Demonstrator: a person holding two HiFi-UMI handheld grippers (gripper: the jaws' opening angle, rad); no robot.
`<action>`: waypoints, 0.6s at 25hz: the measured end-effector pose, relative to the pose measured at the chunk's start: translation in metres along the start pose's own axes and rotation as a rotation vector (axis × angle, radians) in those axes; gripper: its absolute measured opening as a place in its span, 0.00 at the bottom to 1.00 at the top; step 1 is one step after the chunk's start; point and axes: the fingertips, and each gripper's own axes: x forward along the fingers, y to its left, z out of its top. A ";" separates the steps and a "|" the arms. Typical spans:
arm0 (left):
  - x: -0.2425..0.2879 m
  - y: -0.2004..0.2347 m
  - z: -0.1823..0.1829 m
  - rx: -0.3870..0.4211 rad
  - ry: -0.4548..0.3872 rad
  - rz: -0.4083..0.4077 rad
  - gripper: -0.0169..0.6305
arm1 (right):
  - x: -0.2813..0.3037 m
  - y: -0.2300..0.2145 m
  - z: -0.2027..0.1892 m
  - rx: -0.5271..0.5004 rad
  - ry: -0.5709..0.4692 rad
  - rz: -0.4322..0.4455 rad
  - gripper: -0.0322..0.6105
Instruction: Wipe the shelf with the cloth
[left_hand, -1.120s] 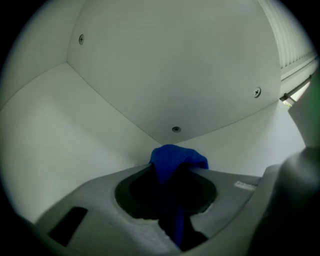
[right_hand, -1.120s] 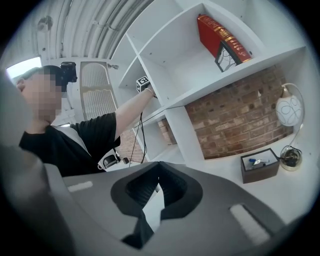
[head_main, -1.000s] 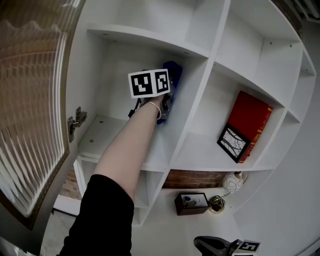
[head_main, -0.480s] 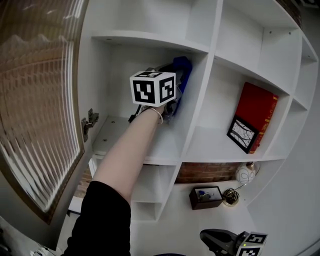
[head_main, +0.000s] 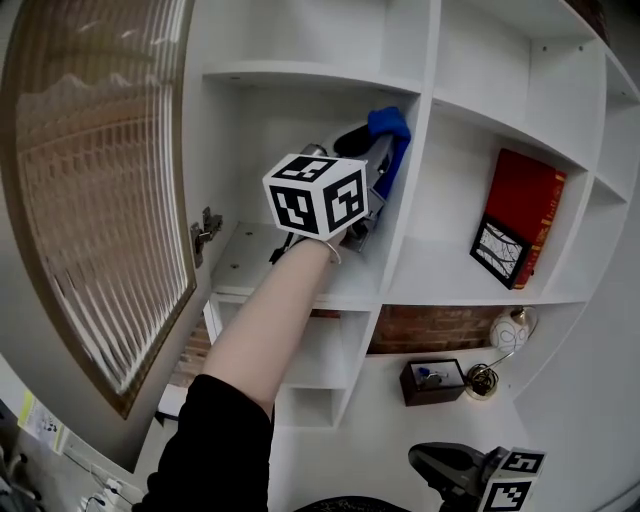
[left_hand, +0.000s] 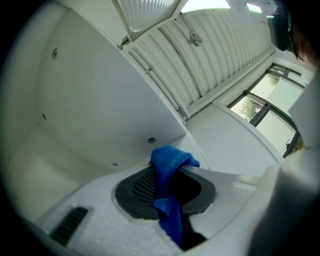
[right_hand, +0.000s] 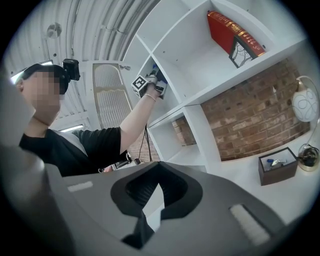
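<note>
- Cloth (head_main: 388, 125), blue, sits pinched in the left tool (head_main: 372, 140), up high inside a white shelf (head_main: 300, 282) cubby.
- In the left gripper view the left tool (left_hand: 170, 189) has its jaws closed on the cloth (left_hand: 167, 161). One end pokes up above the jaws and the other end hangs down.
- The cloth is right next to the white wall on the right side of the cubby. I cannot tell if it touches the wall.
- A bare arm (head_main: 285, 310) with a black sleeve reaches up to the left tool, and the marker cube (head_main: 318, 195) sits on top of it.
- A door (head_main: 100, 180) with ribbed glass stands open on the left.
- The right tool (head_main: 435, 468) is low down, well away from the cloth.
- In the right gripper view the right tool (right_hand: 151, 212) has its jaws almost together, with only a thin slit and nothing in it.
- A red book (head_main: 530, 200) leans in the next cubby, with a small framed picture (head_main: 500, 255) in front of it.
- Lower down, by a brick wall (head_main: 430, 328), sit a dark box (head_main: 432, 382) and a round white lamp (head_main: 508, 328).
</note>
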 end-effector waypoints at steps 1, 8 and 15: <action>-0.003 -0.004 0.001 -0.007 -0.005 -0.009 0.10 | -0.001 0.001 0.000 0.005 -0.003 0.005 0.06; -0.020 -0.021 0.018 -0.058 -0.132 -0.077 0.11 | -0.005 0.013 -0.004 -0.010 0.001 0.019 0.06; -0.001 0.071 -0.042 -0.057 0.051 0.216 0.12 | -0.035 0.001 -0.006 0.002 -0.063 -0.072 0.06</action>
